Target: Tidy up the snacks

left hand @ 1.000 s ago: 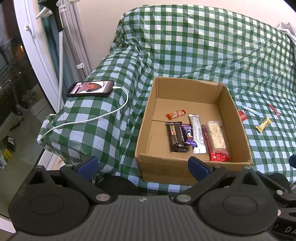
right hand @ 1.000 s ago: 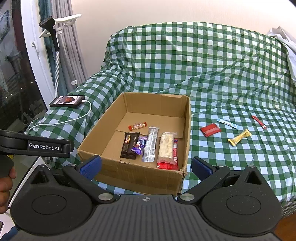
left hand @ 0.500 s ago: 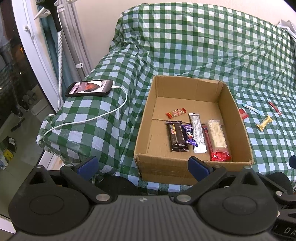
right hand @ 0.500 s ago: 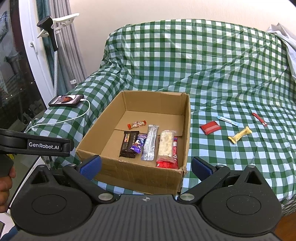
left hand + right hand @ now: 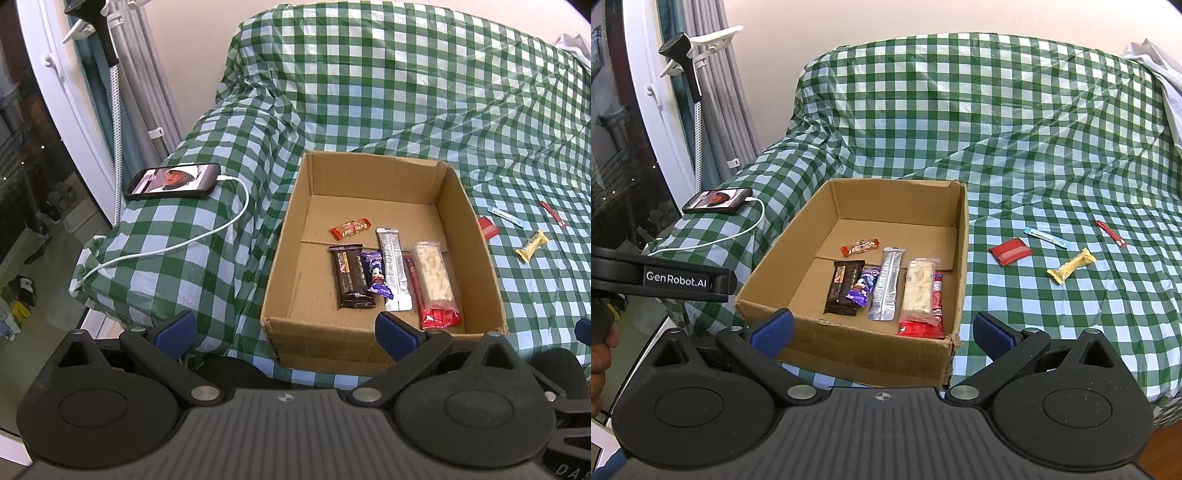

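Both grippers, left (image 5: 284,328) and right (image 5: 882,330), fingers spread, empty. Box (image 5: 849,354) at bed's (image 5: 1052,155) front edge holds six snacks; four lie outside.

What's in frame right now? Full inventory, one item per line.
Cardboard box: 1, brown, on the checked cover.
Snacks in box: 6. Orange-red candy behind a row of dark bar, purple pack, silver stick, pale bar, red pack.
Snacks outside, right of box: 4. Red packet, blue stick, yellow bar, red stick.
Phone: 1, black, screen lit, left of box, white cable plugged in.
Checked cover: 1, green-white.
Curtain: grey, far left.
Left claw: open, empty.
Right claw: open, empty.
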`<state>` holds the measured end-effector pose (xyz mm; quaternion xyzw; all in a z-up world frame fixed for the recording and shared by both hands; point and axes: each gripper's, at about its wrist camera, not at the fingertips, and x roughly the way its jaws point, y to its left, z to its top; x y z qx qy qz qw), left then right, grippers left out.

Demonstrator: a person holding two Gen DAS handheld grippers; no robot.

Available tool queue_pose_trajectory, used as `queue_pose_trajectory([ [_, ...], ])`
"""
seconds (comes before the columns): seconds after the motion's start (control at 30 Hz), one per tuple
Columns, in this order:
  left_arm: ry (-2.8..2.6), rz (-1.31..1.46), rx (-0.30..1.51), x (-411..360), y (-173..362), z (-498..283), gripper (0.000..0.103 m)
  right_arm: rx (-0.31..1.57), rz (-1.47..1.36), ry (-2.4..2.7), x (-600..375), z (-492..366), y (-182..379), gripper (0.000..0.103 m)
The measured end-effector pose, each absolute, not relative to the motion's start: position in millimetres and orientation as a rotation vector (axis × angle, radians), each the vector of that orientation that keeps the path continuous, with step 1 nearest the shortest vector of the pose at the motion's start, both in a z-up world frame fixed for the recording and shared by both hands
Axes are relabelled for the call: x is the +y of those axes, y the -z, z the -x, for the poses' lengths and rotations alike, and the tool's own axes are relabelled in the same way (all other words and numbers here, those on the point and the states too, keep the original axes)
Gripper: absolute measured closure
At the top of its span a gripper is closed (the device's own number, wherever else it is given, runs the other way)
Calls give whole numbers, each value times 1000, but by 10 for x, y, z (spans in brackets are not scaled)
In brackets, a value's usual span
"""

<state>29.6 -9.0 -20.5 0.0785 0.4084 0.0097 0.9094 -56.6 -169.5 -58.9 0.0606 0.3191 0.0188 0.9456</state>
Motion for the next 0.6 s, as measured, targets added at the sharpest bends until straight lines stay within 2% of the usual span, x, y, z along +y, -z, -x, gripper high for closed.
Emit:
queue_pose_trajectory([
  [0.6,52,-240,821,-711,108,-652,0,638,-206,60,-2247,431,609,1],
])
